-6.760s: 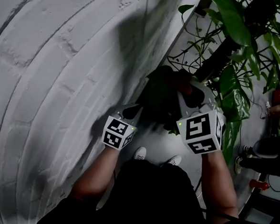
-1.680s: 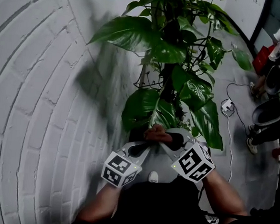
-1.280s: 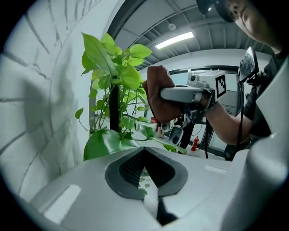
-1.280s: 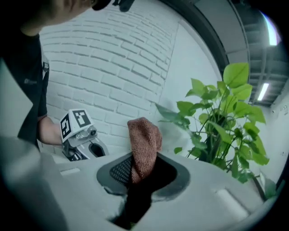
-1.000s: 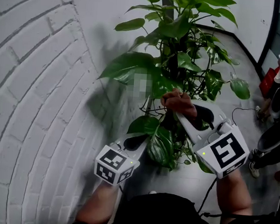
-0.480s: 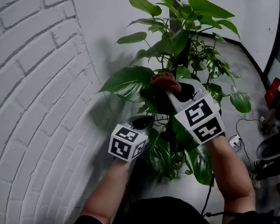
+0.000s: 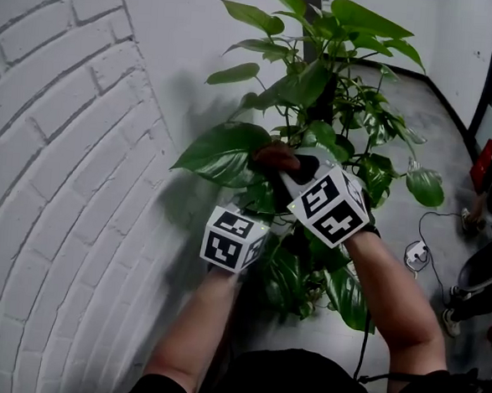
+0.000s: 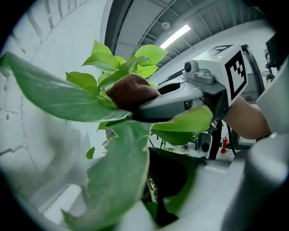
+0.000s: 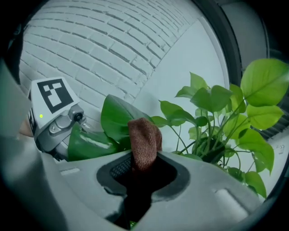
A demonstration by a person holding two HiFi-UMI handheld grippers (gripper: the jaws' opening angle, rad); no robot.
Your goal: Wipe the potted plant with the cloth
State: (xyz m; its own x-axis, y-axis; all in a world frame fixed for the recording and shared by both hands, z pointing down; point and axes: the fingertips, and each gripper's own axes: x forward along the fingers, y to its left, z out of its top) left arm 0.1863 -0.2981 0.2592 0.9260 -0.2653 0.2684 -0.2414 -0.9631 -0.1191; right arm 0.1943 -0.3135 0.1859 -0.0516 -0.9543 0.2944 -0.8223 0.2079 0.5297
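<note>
- Right gripper (image 7: 280, 164) – jaws clenched on the brown cloth (image 9: 144, 142). A folded wad stands out past the tips, and the rest is buried between the pads.
- Left gripper (image 7: 252, 210) – jaws stand apart. A pale-edged leaf (image 8: 117, 180) lies across the gap, and no clamping on it is evident.
- The potted plant (image 7: 321, 87) stands against the brick wall (image 7: 57, 136), to the right of it and far of the person. The cloth wad rests on the right end of the broad leaf (image 7: 224, 152) on the plant's left side, with the left gripper just near of and below that leaf.
- Handling, as a judgement: the leaves are light, thin and springy on slender stalks. They will bend away under pressure and may tear or snap at the stalk. Support a leaf from beneath along the blade – do not pinch the stalk – and wipe with light strokes from base to tip.
- The cloth is soft and limp; only the exposed wad is available for wiping.
- Container: the pot is hidden by foliage and arms, so its contents cannot be read.
</note>
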